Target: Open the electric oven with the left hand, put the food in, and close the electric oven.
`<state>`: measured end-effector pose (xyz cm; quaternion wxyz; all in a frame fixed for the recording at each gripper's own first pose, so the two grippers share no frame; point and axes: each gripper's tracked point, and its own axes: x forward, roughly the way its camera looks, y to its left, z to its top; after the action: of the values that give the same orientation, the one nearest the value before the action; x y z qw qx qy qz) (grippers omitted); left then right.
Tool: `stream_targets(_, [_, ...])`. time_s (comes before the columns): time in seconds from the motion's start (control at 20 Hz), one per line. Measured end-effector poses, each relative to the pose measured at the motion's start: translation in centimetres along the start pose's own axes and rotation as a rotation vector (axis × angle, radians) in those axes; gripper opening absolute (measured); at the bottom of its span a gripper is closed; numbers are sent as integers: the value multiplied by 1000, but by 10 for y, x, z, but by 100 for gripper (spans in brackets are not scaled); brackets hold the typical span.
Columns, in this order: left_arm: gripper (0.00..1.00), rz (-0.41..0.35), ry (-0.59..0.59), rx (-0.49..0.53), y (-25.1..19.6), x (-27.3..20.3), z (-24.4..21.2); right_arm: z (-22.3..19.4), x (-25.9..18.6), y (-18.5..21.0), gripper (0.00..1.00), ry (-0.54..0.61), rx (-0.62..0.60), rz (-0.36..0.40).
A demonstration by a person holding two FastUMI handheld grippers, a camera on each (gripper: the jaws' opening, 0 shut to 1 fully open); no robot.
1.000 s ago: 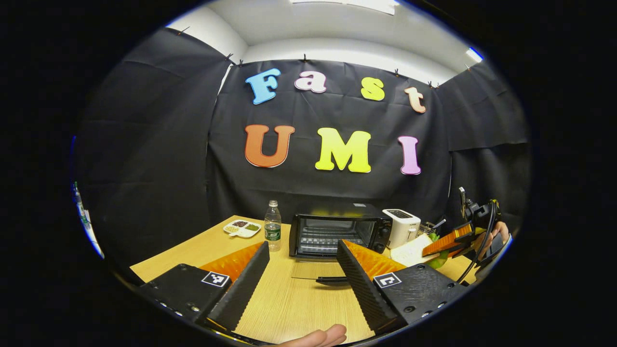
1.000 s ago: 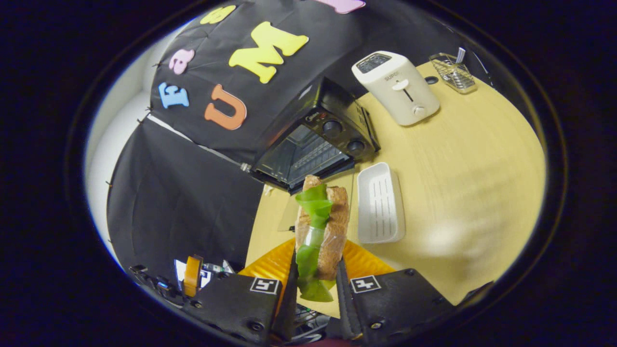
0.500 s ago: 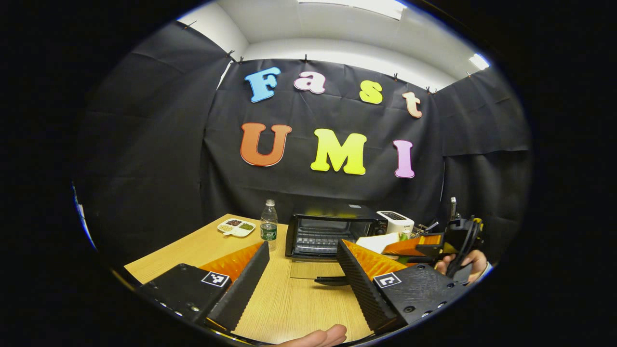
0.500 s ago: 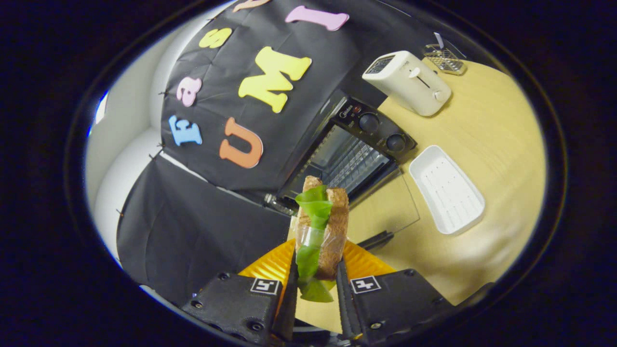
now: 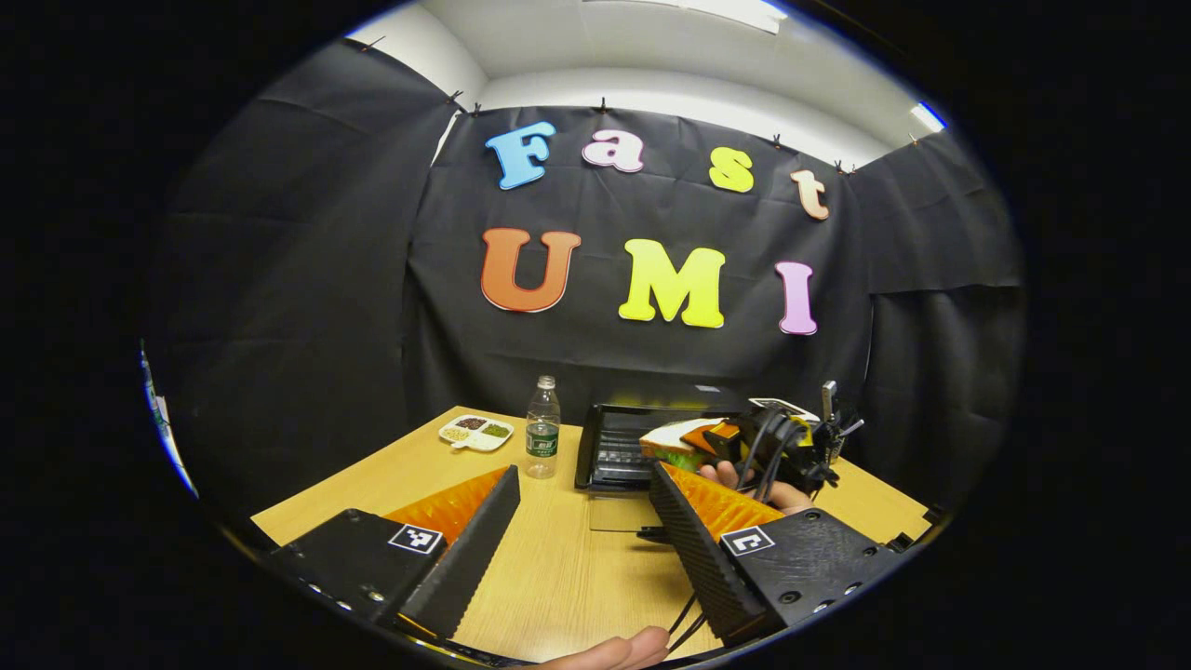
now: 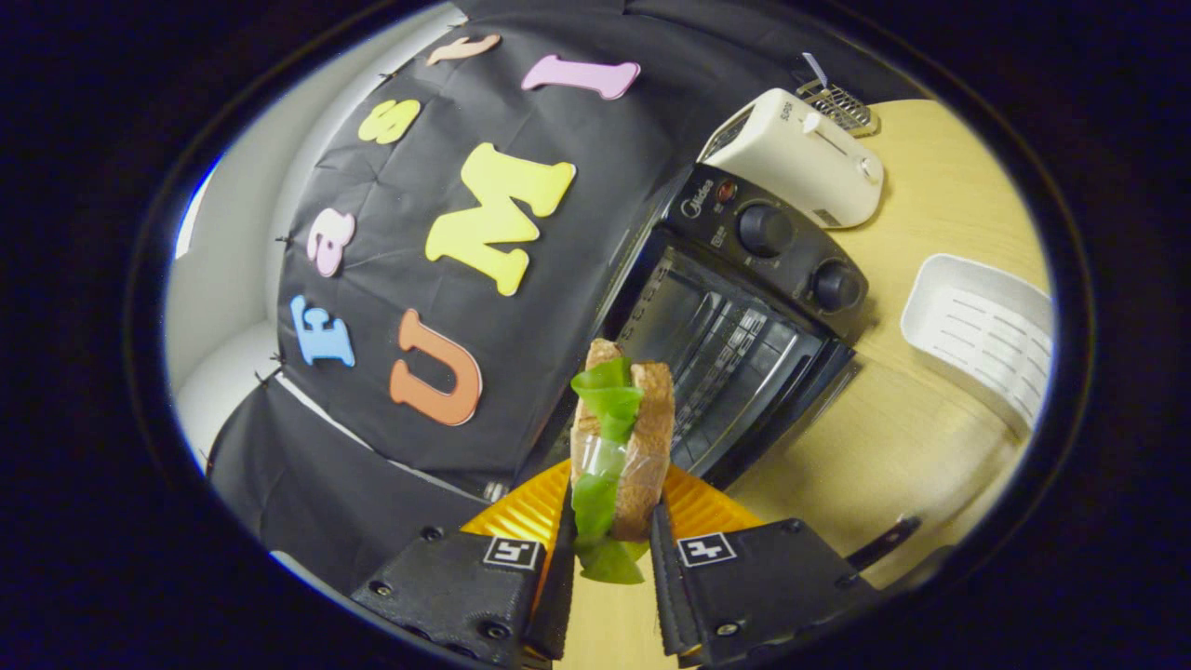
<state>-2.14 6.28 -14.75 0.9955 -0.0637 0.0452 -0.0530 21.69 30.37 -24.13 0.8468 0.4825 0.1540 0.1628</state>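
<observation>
The right gripper [image 6: 609,549], clamping the brown-bread lettuce sandwich [image 6: 622,447], is nearing the black oven's [image 6: 735,326] mouth ahead; enter level above the rack. The left gripper [image 5: 577,530] is gaping apart.

from the left gripper view i can't see much of the oven [image 5: 616,445]: the right gripper [image 5: 693,445] and its sandwich [image 5: 672,437] cover its right half. the toaster [image 5: 780,406] peeks out behind cables. the divided dish [image 5: 475,433] holds bits too small to name. in the right gripper view the white tray [image 6: 982,335] is cut by the edge.
</observation>
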Motion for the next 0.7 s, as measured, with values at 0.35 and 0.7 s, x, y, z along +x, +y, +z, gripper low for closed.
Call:
stream_targets(0.35, [93, 40, 43, -21, 28, 12, -18, 15, 77, -23, 40, -162, -82, -49])
stream_targets(0.7, [93, 28, 82, -21, 27, 21, -35, 17, 106, -38, 43, -200, -101, -121])
